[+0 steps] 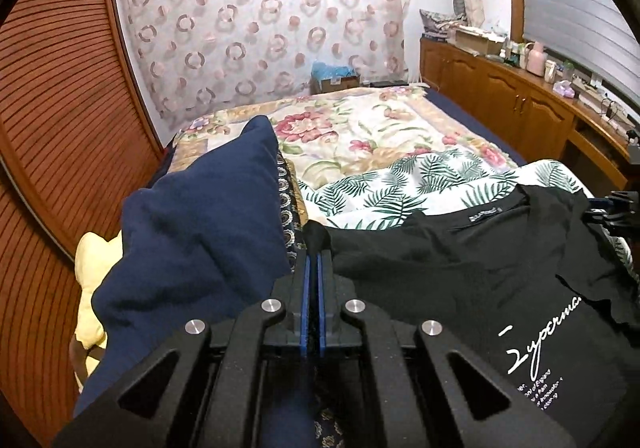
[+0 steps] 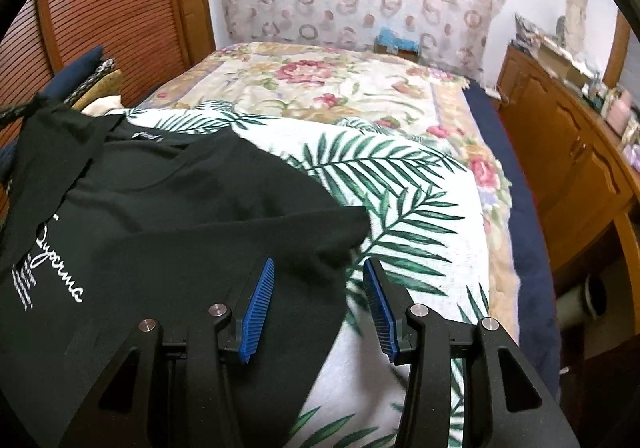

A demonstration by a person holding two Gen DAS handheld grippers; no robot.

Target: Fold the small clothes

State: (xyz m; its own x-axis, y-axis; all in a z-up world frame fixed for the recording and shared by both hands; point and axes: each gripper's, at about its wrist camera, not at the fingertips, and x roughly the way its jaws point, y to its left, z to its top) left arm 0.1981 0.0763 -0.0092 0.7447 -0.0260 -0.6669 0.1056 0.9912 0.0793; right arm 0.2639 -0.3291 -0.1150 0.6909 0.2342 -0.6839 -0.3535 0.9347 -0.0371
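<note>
A black T-shirt (image 1: 460, 280) with white script print lies on the palm-leaf sheet (image 1: 384, 188) on the bed. My left gripper (image 1: 314, 252) is shut on a pinch of the T-shirt's left edge, and black cloth bunches up at its tips. In the right wrist view the same T-shirt (image 2: 180, 216) spreads to the left, with its left corner raised. My right gripper (image 2: 319, 266) stands open just above the T-shirt's right sleeve edge. Cloth lies under and between the blue pads (image 2: 258, 300), which do not press on it.
A navy pillow (image 1: 192, 240) and a yellow cloth (image 1: 90, 288) lie left of the T-shirt. The floral bedspread (image 2: 320, 88) stretches ahead to a cardboard box (image 2: 396, 44). A slatted wooden door (image 1: 60, 108) stands left; wooden cabinets (image 2: 568, 168) line the right.
</note>
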